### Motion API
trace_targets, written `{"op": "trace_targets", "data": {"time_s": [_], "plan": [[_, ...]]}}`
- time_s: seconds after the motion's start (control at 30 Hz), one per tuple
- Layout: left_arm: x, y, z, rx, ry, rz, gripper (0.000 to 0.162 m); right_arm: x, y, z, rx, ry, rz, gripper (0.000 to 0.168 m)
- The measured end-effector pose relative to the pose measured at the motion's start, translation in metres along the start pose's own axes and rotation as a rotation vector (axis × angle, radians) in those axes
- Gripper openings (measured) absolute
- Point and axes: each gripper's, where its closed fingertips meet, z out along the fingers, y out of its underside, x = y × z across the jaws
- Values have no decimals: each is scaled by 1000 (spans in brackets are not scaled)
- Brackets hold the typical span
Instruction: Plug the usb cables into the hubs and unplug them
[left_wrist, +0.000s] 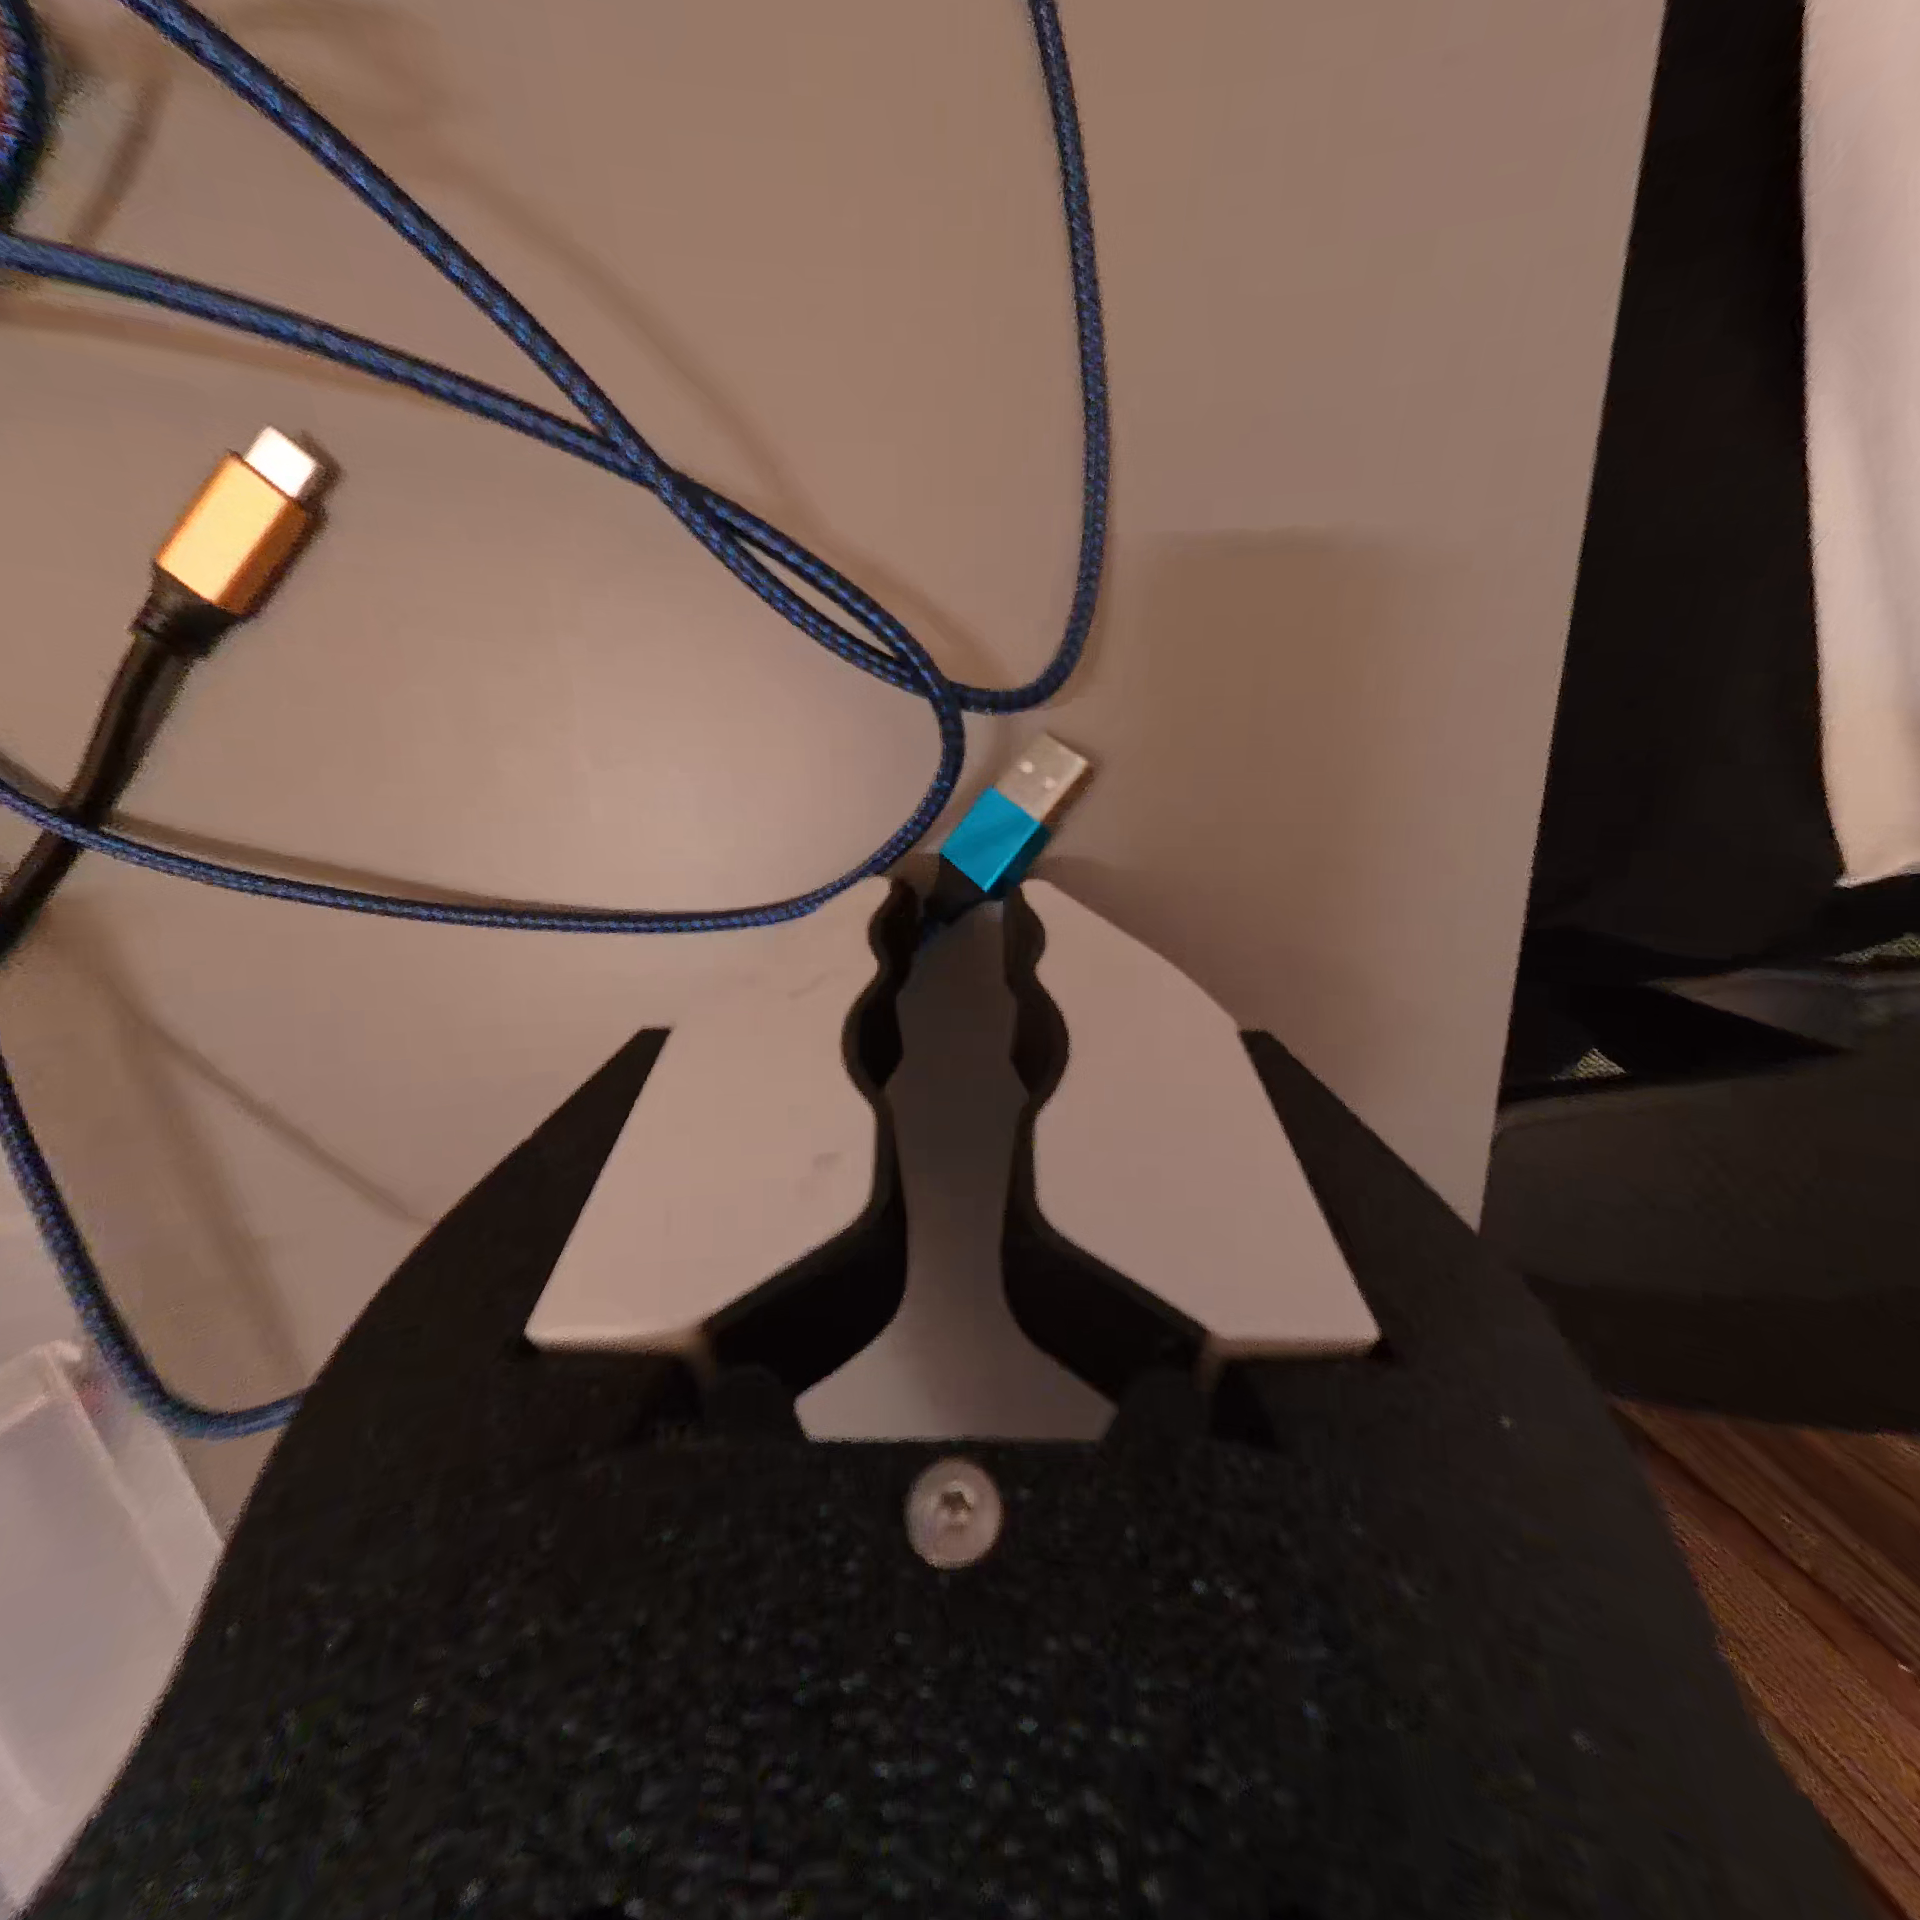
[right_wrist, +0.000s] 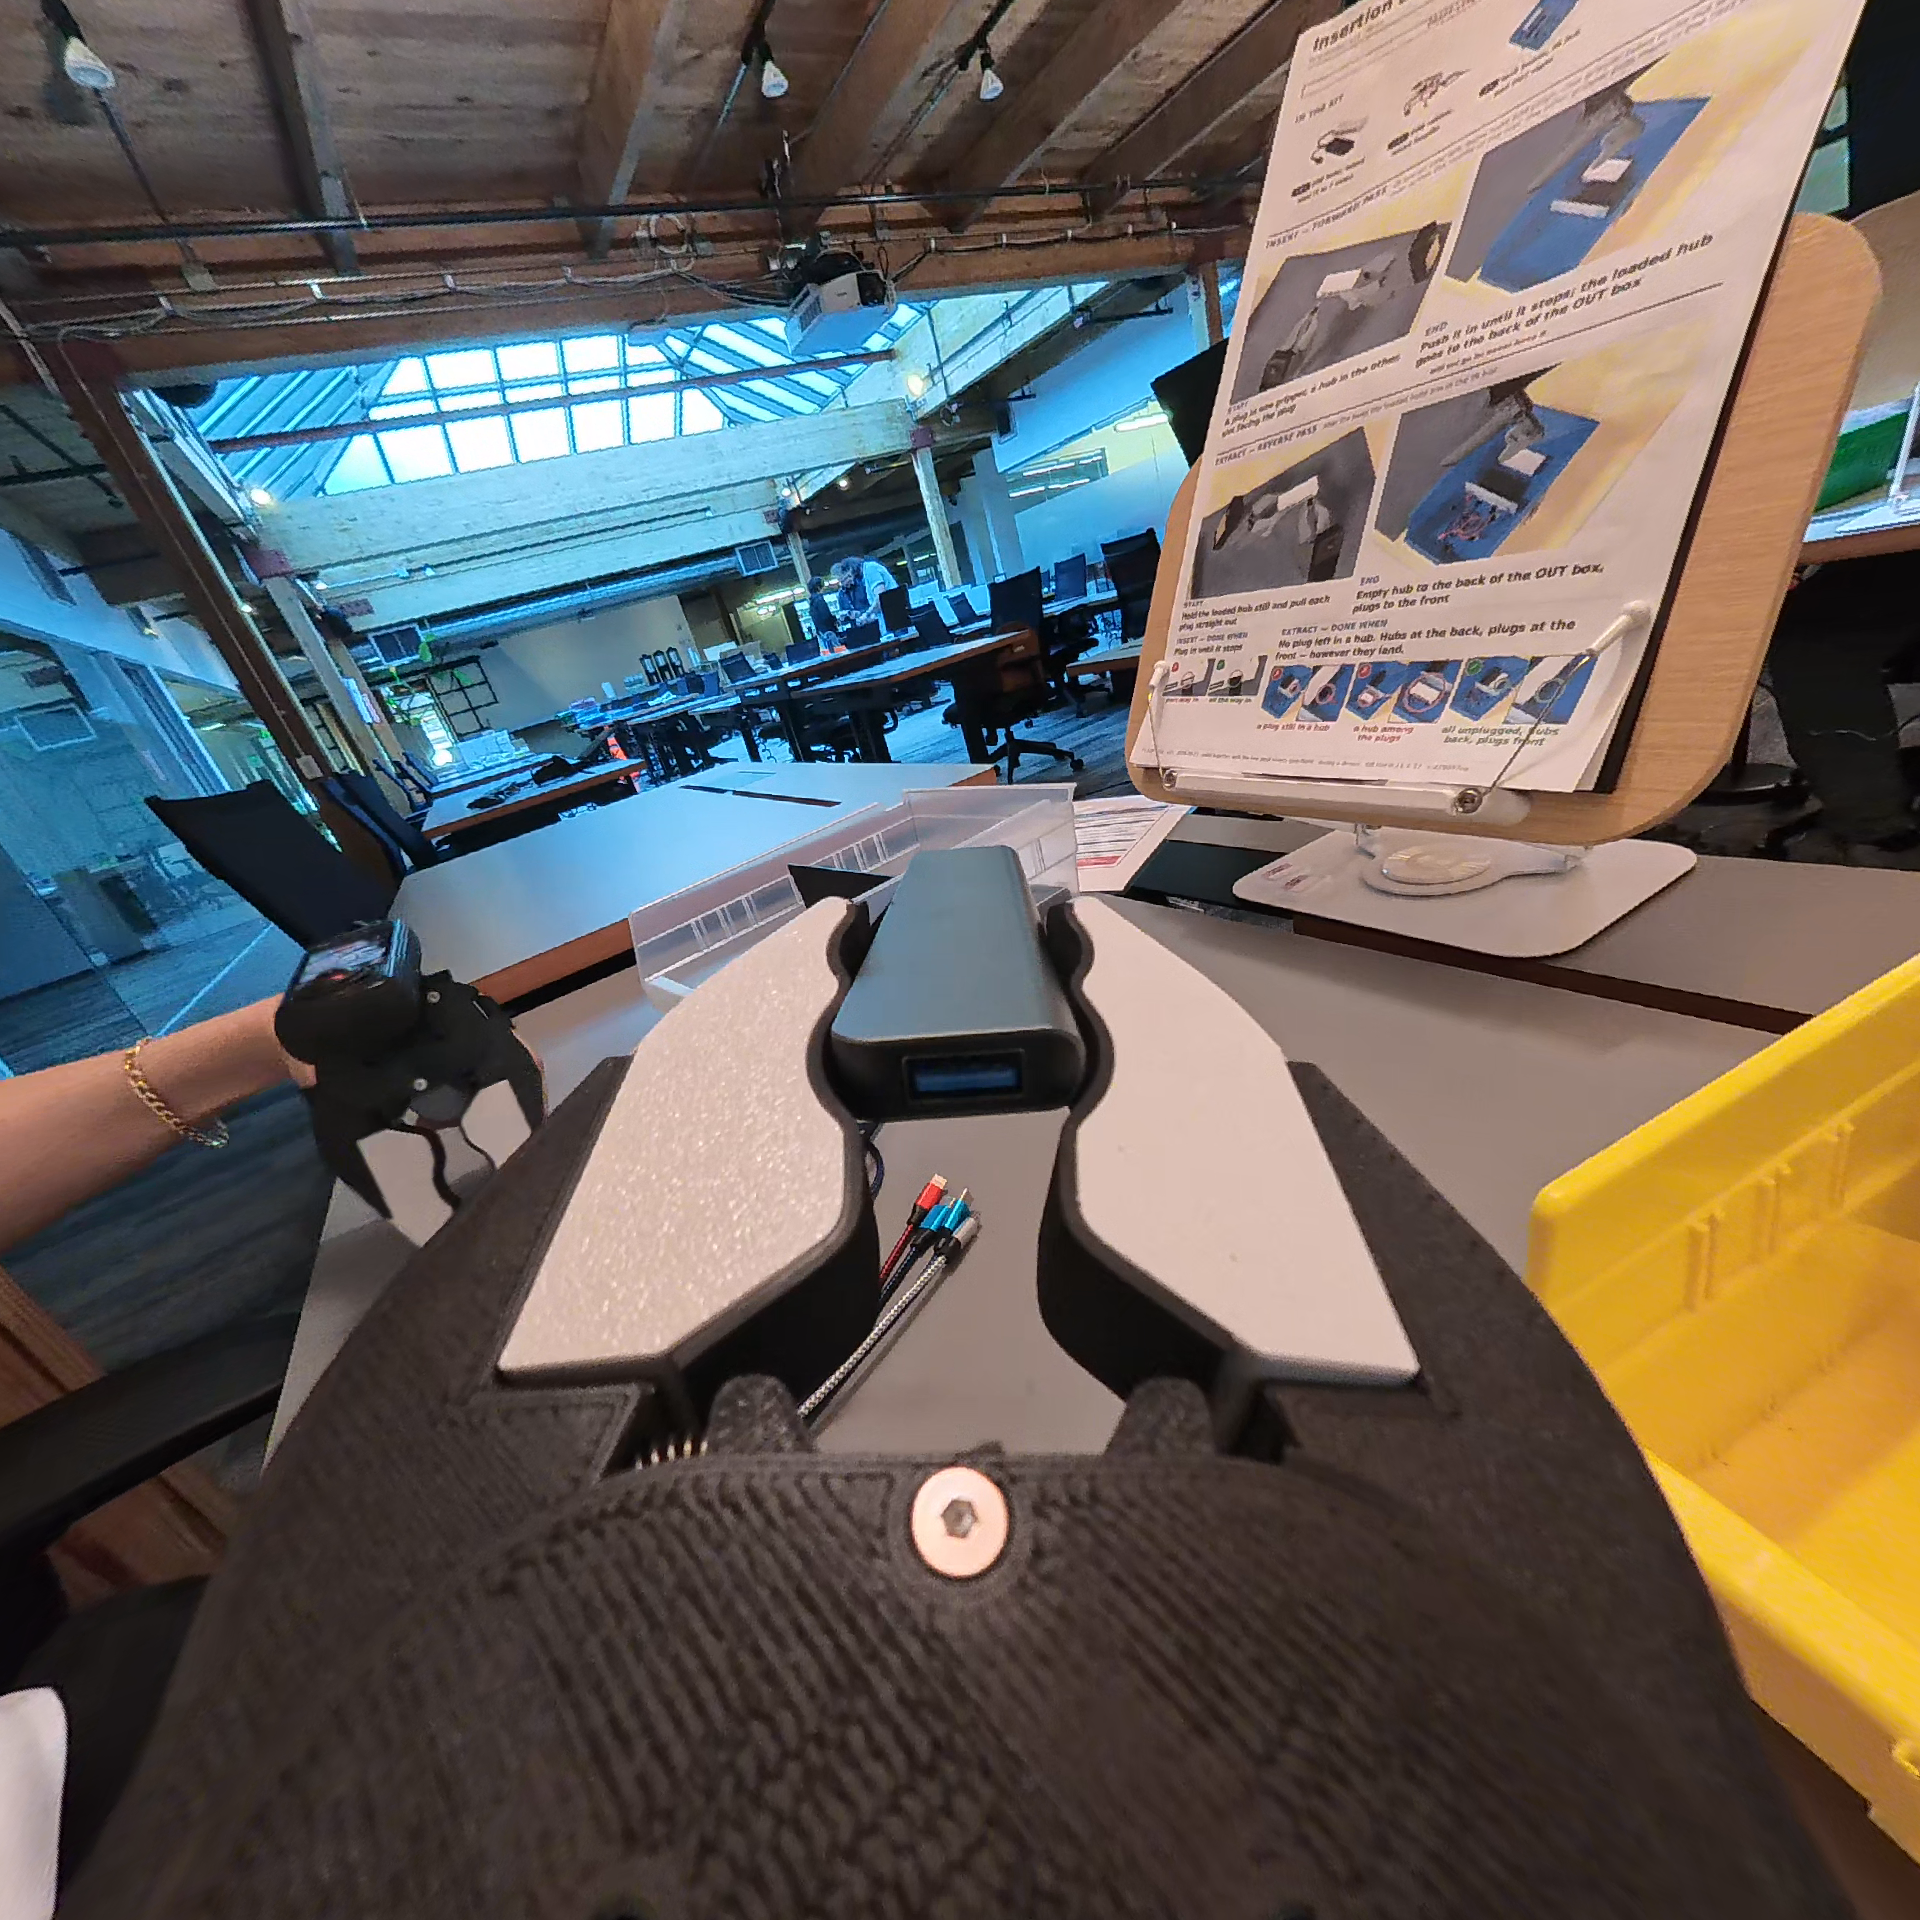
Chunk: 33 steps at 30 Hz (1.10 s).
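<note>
Clamped in my right gripper (right_wrist: 954, 971) is a dark grey hub (right_wrist: 951, 987), a slim rounded bar running lengthwise between the fingers, its blue port facing back at the camera above a bundle of loose plugs (right_wrist: 935, 1221) on the grey table (right_wrist: 1455, 1039). Over on the other side, my left gripper (left_wrist: 961, 899) pinches a blue braided cable (left_wrist: 520, 343) just behind its teal plug (left_wrist: 995, 840), whose silver tip points up and to the right, away from me. An orange plug (left_wrist: 237, 532) on a black lead lies well apart to the left, and a yellow bin (right_wrist: 1756, 1382) sits at my right.
</note>
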Motion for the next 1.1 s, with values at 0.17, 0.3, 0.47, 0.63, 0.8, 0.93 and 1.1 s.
{"op": "trace_targets", "data": {"time_s": [0.17,0.3,0.47,0.63,0.8,0.93,1.1], "plan": [[-4,-1,0,-7,28,-89,6,2,0,-1,2,3,4,35],[2,-14,-8,109,112,-143,6,1,0,-1,-2,5,-5,35],[0,-20,-25,207,136,-202,6,1,-1,-2,0,8,-7,35],[-24,-1,-34,131,-36,-341,6,2,-1,-2,-2,7,-8,35],[-35,30,-40,-76,-195,-390,6,1,2,0,-10,7,-7,35],[-56,36,-71,-74,-387,-502,6,1,2,0,-13,10,-15,35],[-65,-55,-98,274,-562,-450,5,3,3,0,-19,15,-16,35]]}}
